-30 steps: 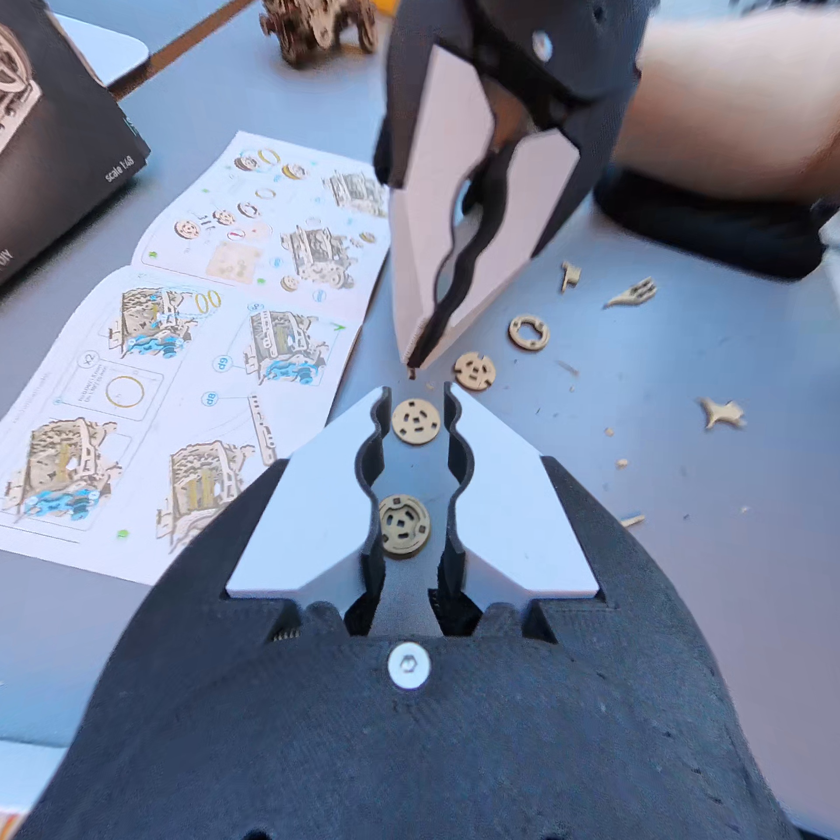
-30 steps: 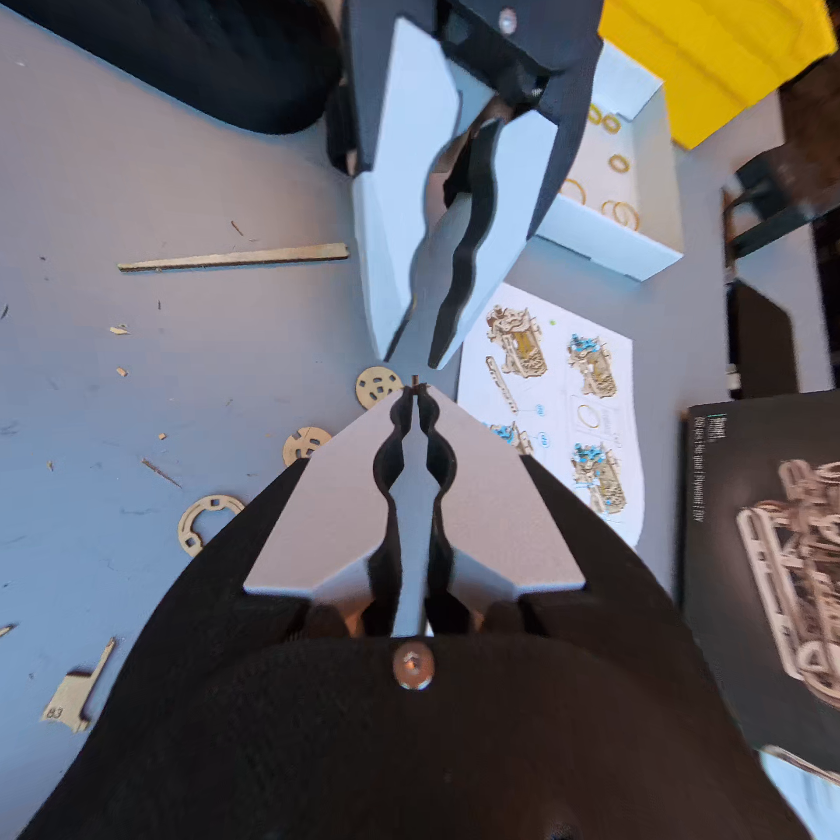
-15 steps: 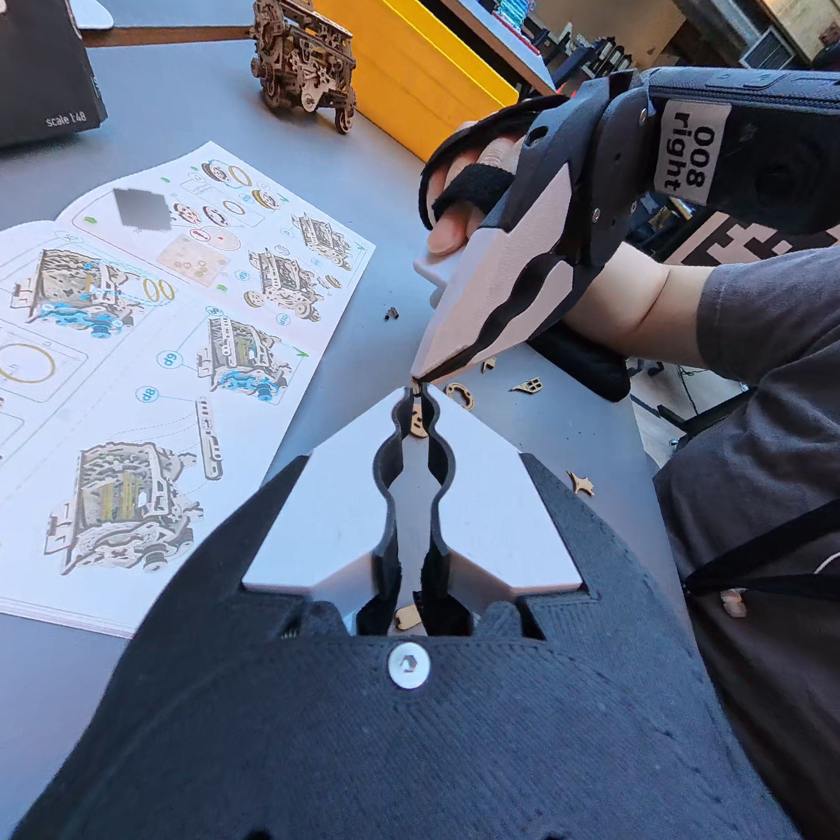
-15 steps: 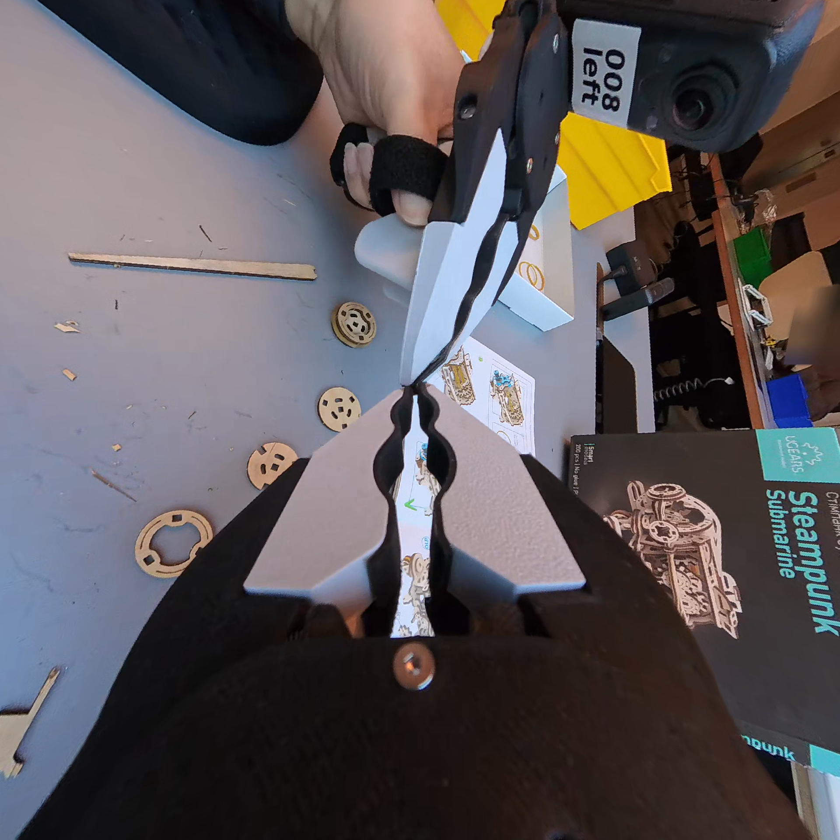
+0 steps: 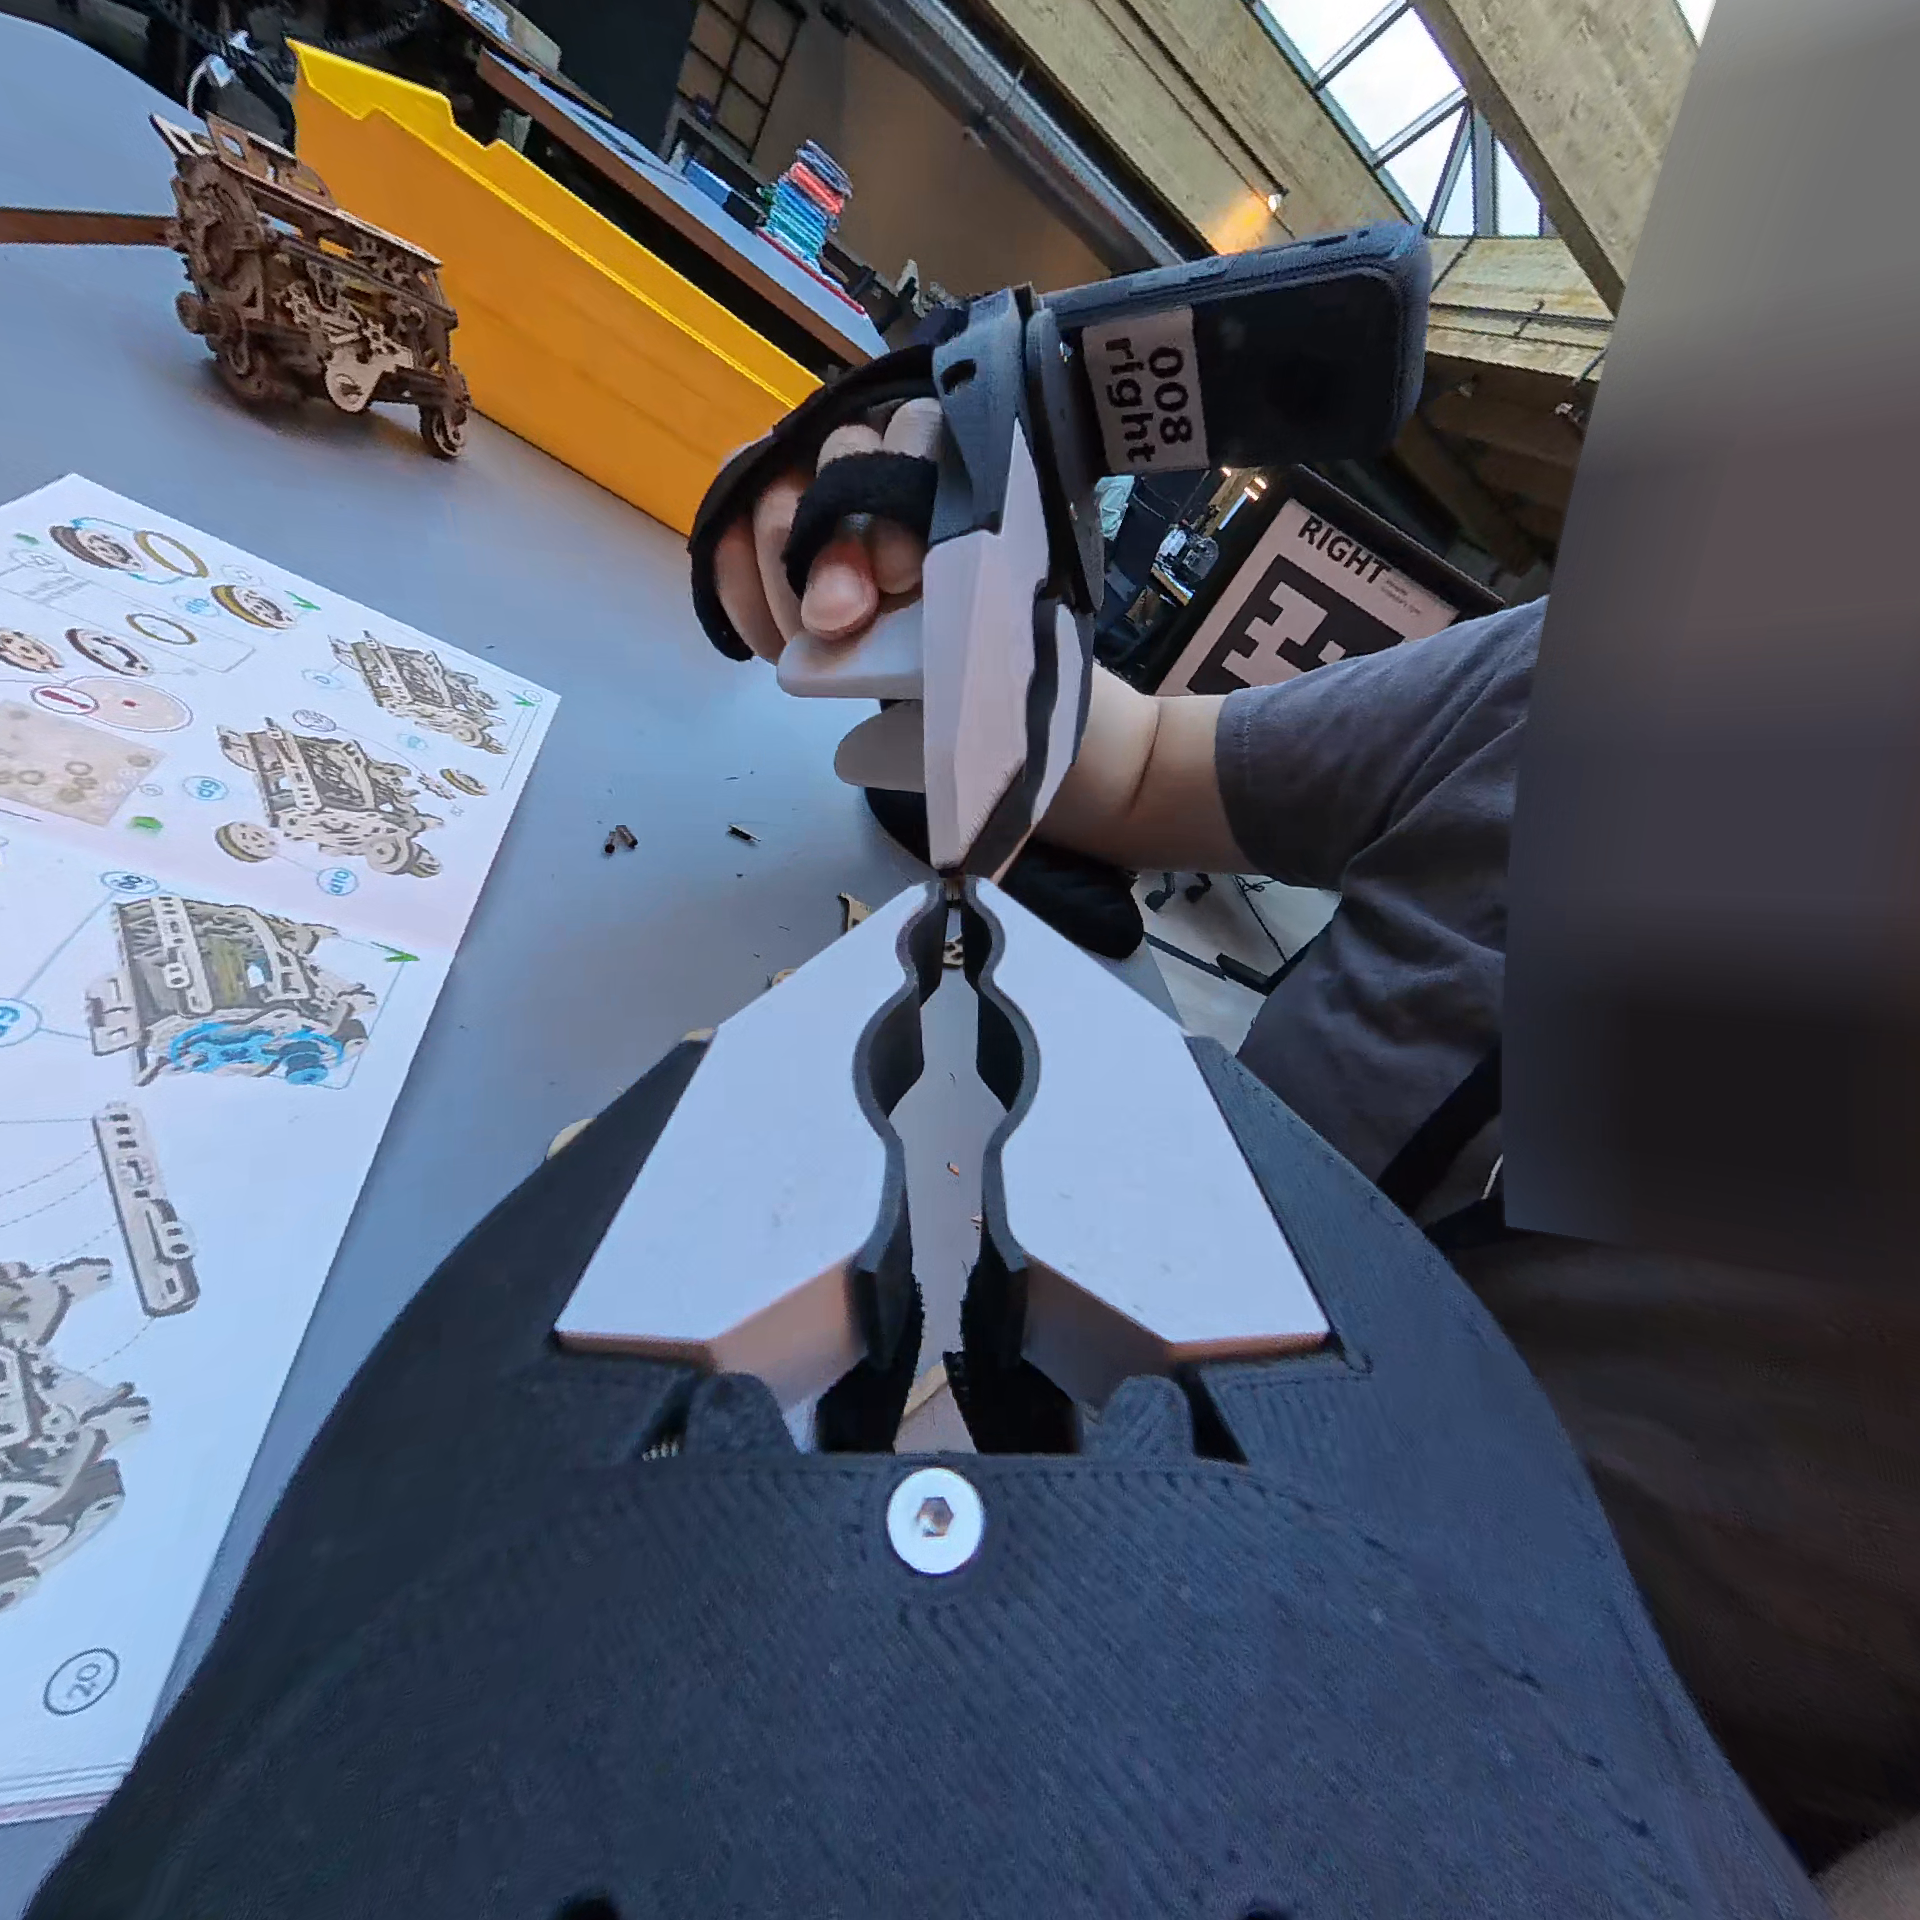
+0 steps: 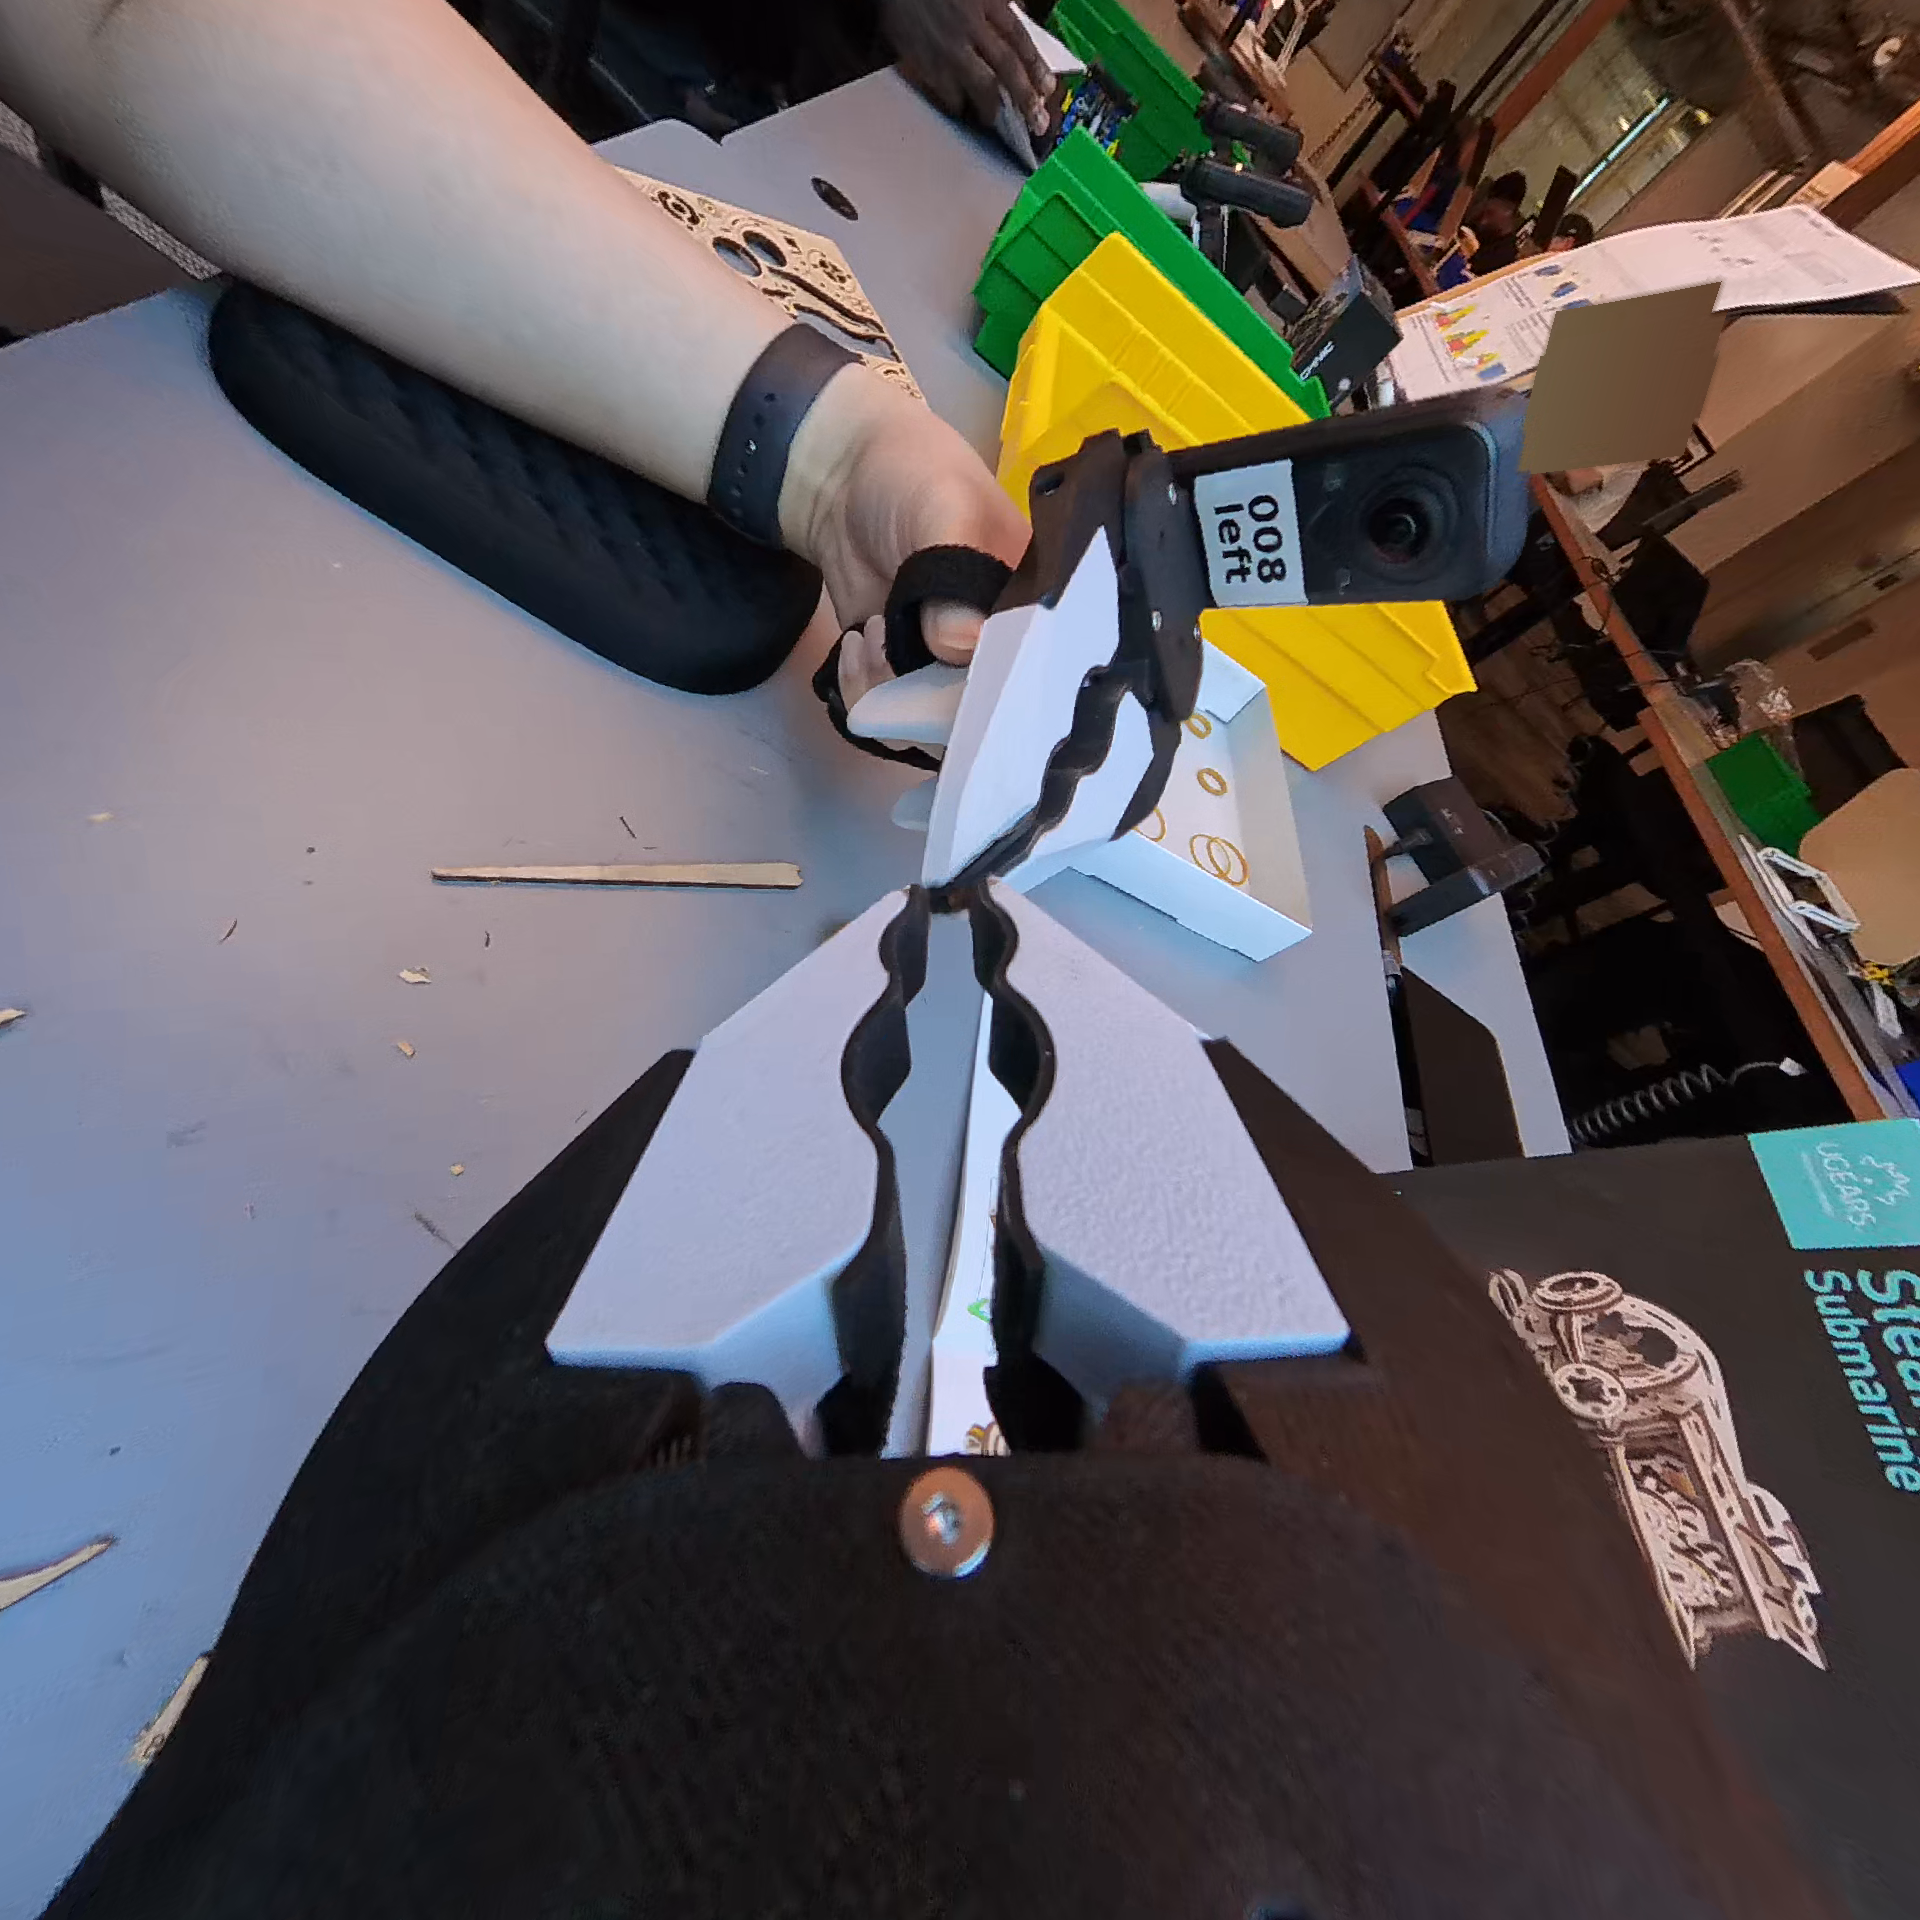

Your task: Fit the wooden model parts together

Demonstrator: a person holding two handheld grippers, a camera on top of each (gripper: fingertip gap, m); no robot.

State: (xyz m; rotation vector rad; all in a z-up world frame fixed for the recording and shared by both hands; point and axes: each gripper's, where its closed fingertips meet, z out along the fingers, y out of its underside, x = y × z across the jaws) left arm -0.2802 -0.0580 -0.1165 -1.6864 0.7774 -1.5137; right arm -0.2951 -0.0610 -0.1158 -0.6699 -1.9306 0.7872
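My left gripper [image 5: 951,906] is shut on a thin wooden disc [image 5: 951,943], held edge-on in the air above the grey table [image 5: 582,644]. My right gripper [image 5: 962,865] comes down from above, shut on a tiny wooden pin [image 5: 953,884] at its tips. The two grippers meet tip to tip, with the pin at the disc's upper edge. In the right wrist view my right gripper [image 6: 945,906] meets the left gripper [image 6: 964,881] the same way; the parts are too small to make out there.
An instruction booklet [image 5: 208,883] lies at the left, with a built wooden model [image 5: 312,291] and a yellow bin [image 5: 582,312] behind. A white tray of rings [image 6: 1216,862], a wooden strip [image 6: 623,876], a black wrist pad [image 6: 499,499] and a black box [image 6: 1714,1455] are on the table. Less than 4 cm separates the two grippers' tips.
My left gripper closed on a disc from the table and lifted it. Both grippers rose and tilted up, keeping their tips together.
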